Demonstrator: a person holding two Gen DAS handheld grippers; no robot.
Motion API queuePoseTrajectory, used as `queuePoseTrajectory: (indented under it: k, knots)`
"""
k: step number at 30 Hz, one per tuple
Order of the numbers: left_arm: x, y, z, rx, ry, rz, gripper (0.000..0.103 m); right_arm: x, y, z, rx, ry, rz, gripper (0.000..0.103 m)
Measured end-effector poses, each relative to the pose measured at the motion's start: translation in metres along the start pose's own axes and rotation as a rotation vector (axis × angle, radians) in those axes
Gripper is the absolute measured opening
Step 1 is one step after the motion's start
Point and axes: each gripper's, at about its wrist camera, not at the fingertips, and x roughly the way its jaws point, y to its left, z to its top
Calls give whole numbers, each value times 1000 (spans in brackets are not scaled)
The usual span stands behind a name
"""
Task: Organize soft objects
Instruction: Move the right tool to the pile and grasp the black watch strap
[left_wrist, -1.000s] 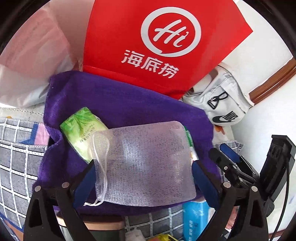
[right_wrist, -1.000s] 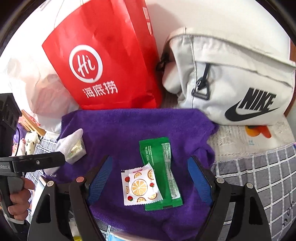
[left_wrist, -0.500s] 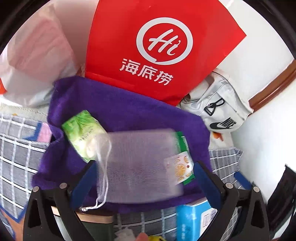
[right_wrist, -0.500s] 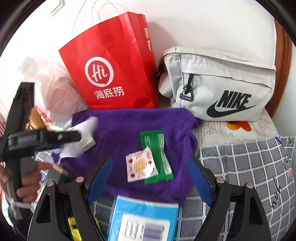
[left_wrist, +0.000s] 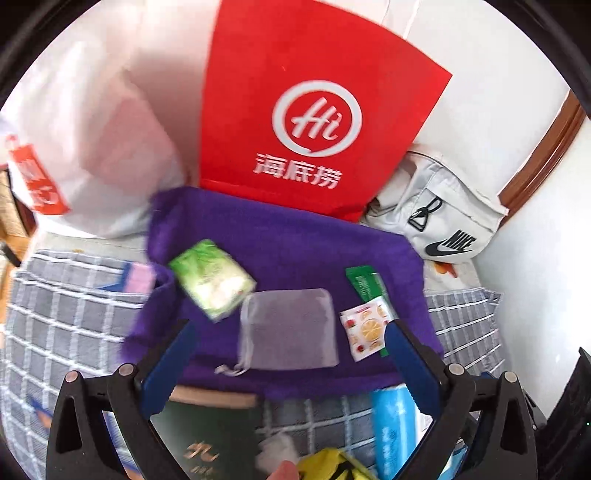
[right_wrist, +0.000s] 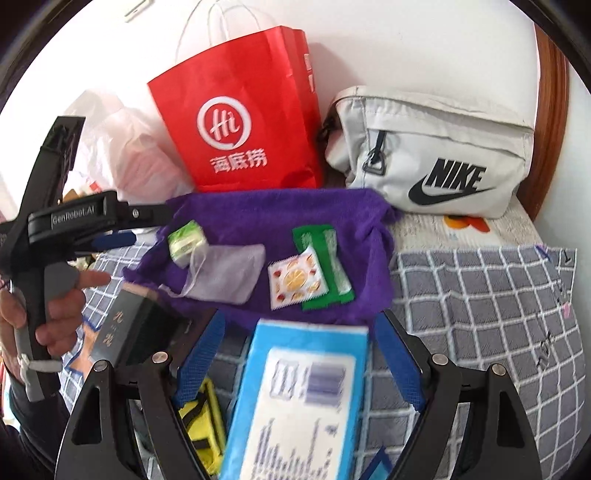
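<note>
Your left gripper (left_wrist: 291, 363) has its fingers spread wide, nothing pinched between them. The mesh pouch (left_wrist: 288, 328) lies flat on the purple towel (left_wrist: 288, 251), just ahead of the gap between your left fingers and apart from both blue pads (left_wrist: 170, 369). Just left of the pouch on the towel sits the green tissue pack (left_wrist: 212, 277); to its right lie the orange-print sachet (left_wrist: 367, 328) and, partly under it, the green sachet (left_wrist: 364, 282).

Your right gripper (right_wrist: 299, 354) is likewise spread, gripping nothing. In that view a blue-and-white packet (right_wrist: 299, 398) lies between the fingers, close to the lens and blurred; I cannot tell whether the pads touch it. The towel with the four soft items lies beyond the fingertips. Your left hand (right_wrist: 55, 310) shows at the left edge, holding its gripper above a dark green box (right_wrist: 133, 332). A red paper bag (right_wrist: 240, 122) and a grey Nike pouch (right_wrist: 436, 155) stand behind the towel.
</note>
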Motion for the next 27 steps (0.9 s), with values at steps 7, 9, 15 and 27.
queuePoseTrajectory:
  k: [7,9,15,27]
  knots:
    - [-36,22,-34,24,-11,122,96,-25,32,-37,-53,1,44,83]
    - [-50,31,-51,9,-24,117,96,-32,42,-47,-70,-3,56,83]
    - [-76,57,-97,-72,-19,80,94,-36,74,-77,-163,26,80,60]
    - [-84,96,-169,-68,46,97,92,-9,119,-112,-288,91,128,45]
